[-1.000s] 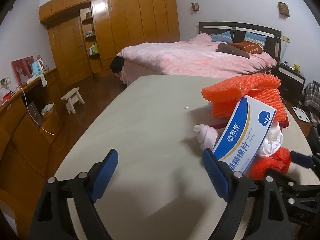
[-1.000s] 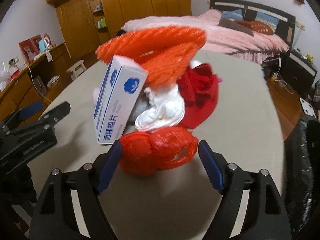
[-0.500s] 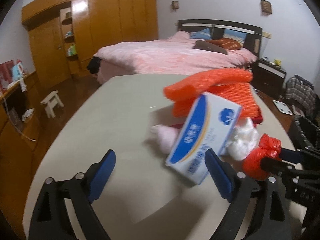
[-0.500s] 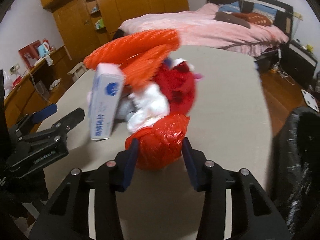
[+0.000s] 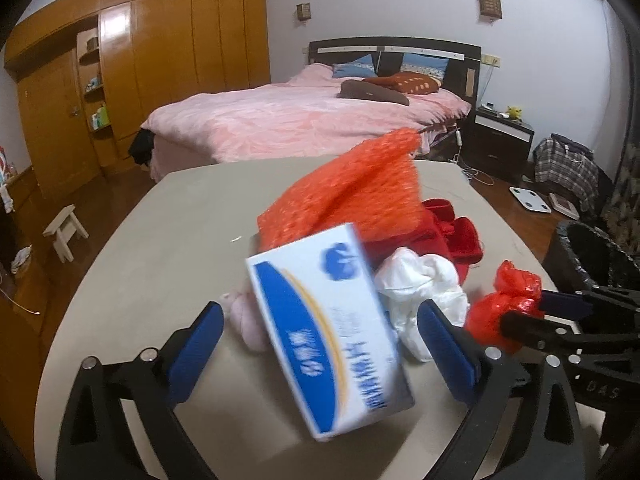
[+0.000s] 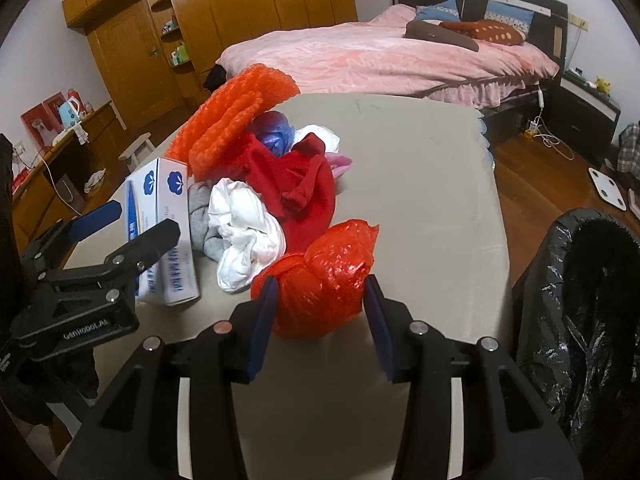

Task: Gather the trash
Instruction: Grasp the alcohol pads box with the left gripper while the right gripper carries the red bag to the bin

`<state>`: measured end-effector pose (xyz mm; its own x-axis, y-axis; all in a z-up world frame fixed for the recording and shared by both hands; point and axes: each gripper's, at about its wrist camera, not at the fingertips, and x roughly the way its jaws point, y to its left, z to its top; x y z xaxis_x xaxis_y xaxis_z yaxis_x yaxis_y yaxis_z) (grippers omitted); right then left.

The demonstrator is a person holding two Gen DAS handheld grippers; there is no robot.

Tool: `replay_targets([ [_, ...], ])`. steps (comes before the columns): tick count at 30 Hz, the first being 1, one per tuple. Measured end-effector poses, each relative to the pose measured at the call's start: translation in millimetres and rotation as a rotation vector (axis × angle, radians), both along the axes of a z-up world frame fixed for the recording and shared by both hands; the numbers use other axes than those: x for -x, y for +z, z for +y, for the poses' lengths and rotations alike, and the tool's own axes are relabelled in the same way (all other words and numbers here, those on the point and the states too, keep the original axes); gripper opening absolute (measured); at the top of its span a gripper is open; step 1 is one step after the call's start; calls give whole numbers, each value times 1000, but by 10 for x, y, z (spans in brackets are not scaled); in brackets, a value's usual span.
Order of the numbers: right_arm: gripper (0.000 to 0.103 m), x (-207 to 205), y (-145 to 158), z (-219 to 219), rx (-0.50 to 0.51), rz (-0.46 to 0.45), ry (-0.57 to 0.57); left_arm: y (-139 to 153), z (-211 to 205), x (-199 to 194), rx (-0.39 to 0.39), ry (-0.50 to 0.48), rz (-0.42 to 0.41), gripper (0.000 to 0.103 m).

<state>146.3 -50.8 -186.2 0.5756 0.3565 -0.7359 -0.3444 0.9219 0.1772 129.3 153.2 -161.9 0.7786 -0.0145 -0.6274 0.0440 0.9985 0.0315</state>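
A heap of trash lies on the beige table (image 6: 420, 184): orange foam netting (image 6: 232, 112), red cloth (image 6: 296, 184), crumpled white material (image 6: 244, 224) and a blue-and-white box (image 5: 328, 328). My right gripper (image 6: 320, 284) is shut on a knotted red plastic bag (image 6: 324, 276) at the heap's near edge, both blue pads pressing its sides. My left gripper (image 5: 319, 312) straddles the box with its jaws opening; the pads stand clear of the box on both sides. From the left wrist the red bag (image 5: 500, 312) and right gripper (image 5: 528, 312) show at the right.
A black bag-lined bin (image 6: 580, 280) stands beside the table's right edge. A pink wad (image 5: 248, 320) lies by the box, and a blue bag (image 6: 274, 132) sits under the netting. Beyond the table are a pink bed (image 5: 304, 120) and a small stool (image 5: 64, 228).
The right gripper closed on the red bag and drew it away from the heap. The left gripper swung right until the box sits between its widening jaws.
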Motion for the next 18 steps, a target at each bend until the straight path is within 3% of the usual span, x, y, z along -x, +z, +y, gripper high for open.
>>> replay_targets([
  [5,42,-13,3,-13,-2,2,-4,-101,-12,-39,-23,34,36,95],
  [10,43,-7,-1,-29,0,7,-9,-120,-11,-36,-2,21,56,60],
  [18,43,66,213,-78,-18,-45,-8,143,-6,162,24,50,-5,60],
])
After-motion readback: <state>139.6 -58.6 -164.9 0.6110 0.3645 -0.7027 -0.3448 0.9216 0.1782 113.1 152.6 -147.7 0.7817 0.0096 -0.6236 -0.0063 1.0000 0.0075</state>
